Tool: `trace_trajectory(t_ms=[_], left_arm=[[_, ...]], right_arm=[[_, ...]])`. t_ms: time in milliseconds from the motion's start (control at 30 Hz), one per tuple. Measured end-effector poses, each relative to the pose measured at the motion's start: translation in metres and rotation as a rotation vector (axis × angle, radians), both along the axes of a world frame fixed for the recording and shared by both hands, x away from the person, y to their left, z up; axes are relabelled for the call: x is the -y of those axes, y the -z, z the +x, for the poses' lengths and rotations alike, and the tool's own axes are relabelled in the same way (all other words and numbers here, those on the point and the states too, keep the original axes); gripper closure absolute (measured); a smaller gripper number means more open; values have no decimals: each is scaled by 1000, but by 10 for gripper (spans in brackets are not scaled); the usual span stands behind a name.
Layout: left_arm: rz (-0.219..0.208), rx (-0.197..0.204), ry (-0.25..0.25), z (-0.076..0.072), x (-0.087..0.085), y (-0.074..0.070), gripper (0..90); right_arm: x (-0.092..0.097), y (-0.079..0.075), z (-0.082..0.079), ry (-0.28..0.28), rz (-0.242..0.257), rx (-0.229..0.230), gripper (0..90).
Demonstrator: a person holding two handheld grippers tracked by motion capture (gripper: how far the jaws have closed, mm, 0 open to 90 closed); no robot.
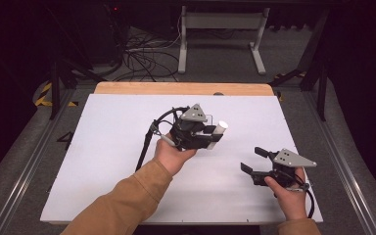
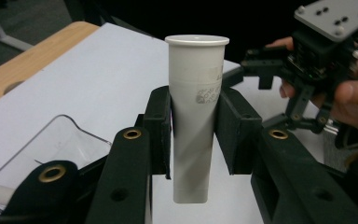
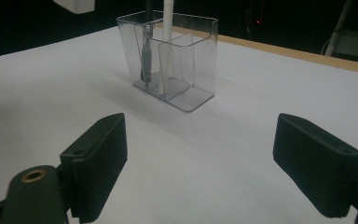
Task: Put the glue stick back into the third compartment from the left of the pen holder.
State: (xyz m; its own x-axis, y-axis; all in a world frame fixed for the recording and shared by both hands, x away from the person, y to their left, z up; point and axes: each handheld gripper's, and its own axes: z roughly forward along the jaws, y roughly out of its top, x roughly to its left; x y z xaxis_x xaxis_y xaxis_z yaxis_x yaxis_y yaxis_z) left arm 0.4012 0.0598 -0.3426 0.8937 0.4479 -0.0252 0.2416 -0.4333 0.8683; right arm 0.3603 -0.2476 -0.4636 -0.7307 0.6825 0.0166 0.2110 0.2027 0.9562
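We see the left gripper [image 2: 195, 128] clamped on a white tube [image 2: 196, 116] (cap end up); right gripper [image 3: 200, 168] gapes wide w/ nothing between, near the clear organizer [image 3: 172, 60].

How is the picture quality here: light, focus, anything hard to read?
High view: table evenly lit, surroundings dark. Left gripper view: white tube sharp, right gripper behind it soft. Right gripper view: clear holder hard to read through its walls; near jaws slightly blurred.

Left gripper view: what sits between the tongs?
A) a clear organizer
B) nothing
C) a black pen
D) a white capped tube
D: the left tongs are shut on the white tube, pads pressing on both its sides, with the cap pointing away from the camera.
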Motion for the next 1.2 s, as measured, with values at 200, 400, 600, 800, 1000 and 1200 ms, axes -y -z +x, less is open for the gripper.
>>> trace_trajectory(t_ms=[200, 400, 600, 800, 1000, 1200], left_arm=[[-44, 0, -67, 12, -1, 1, 679], [-45, 51, -117, 22, 0, 1, 678], [-66, 53, -155, 34, 0, 5, 678], [-102, 53, -183, 46, -1, 10, 677], [-117, 61, -204, 57, -2, 16, 677], [-131, 45, -241, 66, -1, 22, 676]], right_arm=[[0, 0, 0, 2, 2, -1, 180], [0, 1, 0, 0, 2, -3, 180], [0, 1, 1, 1, -3, -4, 180], [0, 2, 1, -2, 3, -9, 180], [0, 3, 2, -5, 5, -9, 180], [-1, 4, 3, -9, 5, -11, 180]])
